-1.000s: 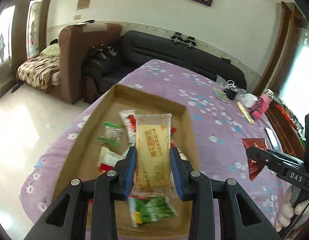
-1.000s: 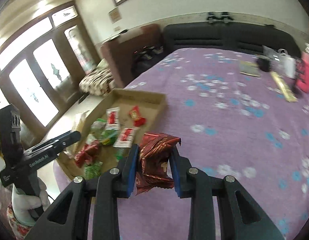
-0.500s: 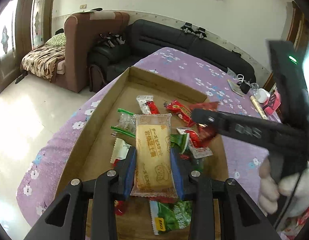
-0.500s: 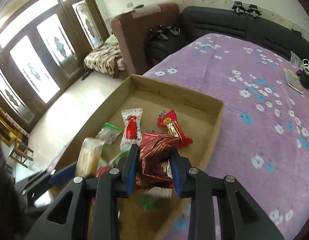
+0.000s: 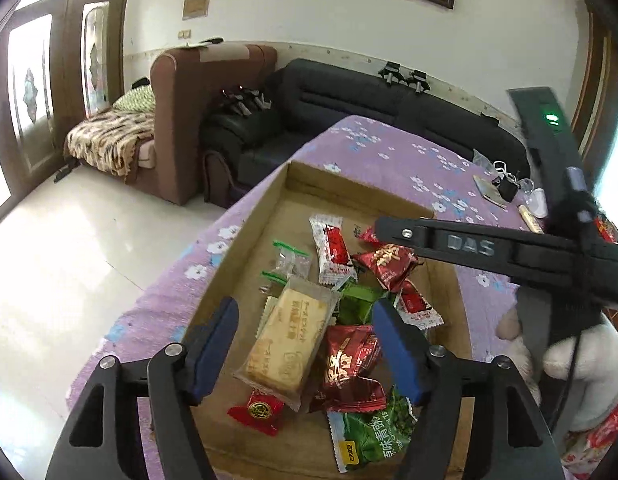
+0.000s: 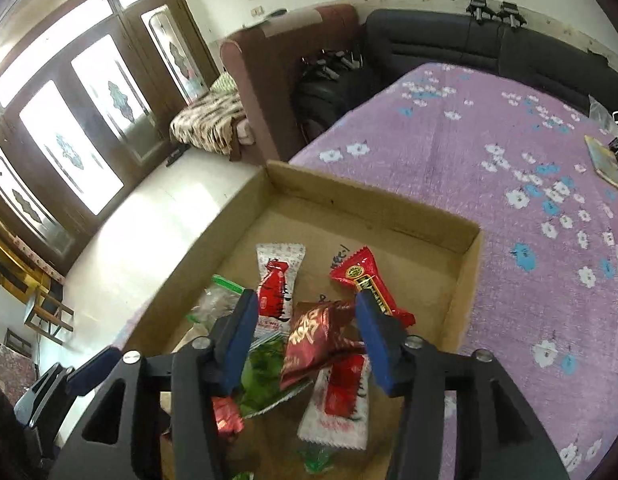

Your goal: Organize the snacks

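Blue pads line both tools, and both stand spread wide over the cardboard box (image 5: 245, 216) on the purple flowered tabletop (image 6: 509, 152). The left tool (image 5: 305, 354) grips nothing; the biscuit pack (image 5: 287, 340) lies tilted between its pads on the snack heap, clear of both, with orange print too small to read. Beside it rests a dark red bag (image 5: 347, 362) and, nearer the camera, a green pack (image 5: 373, 436) with white Chinese characters. The right tool (image 6: 305, 334) also holds nothing; a crumpled red bag (image 6: 317, 338) lies between its fingers, touching neither pad as far as can be seen. In the left view, the right tool's arm reads "DAS".
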The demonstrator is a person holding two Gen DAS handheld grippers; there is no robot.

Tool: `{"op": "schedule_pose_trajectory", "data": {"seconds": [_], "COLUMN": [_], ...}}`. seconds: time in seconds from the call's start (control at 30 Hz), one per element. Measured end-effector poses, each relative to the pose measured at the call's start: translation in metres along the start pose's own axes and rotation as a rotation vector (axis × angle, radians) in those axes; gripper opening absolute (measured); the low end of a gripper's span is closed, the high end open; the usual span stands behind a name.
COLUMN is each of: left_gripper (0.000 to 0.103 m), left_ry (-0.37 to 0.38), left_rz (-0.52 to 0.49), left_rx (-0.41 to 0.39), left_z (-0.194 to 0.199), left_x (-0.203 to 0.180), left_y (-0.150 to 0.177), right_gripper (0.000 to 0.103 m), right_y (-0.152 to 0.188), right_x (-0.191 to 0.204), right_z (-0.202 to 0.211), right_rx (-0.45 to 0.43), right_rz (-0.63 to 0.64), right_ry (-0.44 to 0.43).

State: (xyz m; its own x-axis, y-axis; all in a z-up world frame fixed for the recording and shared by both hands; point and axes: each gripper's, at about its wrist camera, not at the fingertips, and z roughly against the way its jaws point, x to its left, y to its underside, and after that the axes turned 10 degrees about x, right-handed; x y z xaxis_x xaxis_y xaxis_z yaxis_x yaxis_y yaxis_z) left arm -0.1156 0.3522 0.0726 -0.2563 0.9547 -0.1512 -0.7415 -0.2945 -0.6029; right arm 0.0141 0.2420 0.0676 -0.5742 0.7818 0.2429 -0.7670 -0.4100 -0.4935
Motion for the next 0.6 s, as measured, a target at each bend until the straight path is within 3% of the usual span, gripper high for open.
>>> {"op": "schedule_pose_trajectory", "data": {"seconds": [0.33, 0.6], "left_gripper": [0.091, 0.094], "left_ry": [-0.097, -0.117], "left_rz": [-0.030, -0.067], "left_rx": [-0.077, -0.106], "left_z": [0.028, 0.045], "left_x": [-0.021, -0.046], "left_y": [0.005, 0.012], "right_gripper": [0.063, 0.064], "right_y": [0.050, 0.090], "right_x": [-0.004, -0.018], "right_z": [0.047, 0.071], "right_rx": [-0.085, -0.123], "right_rz": [0.029, 0.024], "right_ry": [0.075, 0.122]}}
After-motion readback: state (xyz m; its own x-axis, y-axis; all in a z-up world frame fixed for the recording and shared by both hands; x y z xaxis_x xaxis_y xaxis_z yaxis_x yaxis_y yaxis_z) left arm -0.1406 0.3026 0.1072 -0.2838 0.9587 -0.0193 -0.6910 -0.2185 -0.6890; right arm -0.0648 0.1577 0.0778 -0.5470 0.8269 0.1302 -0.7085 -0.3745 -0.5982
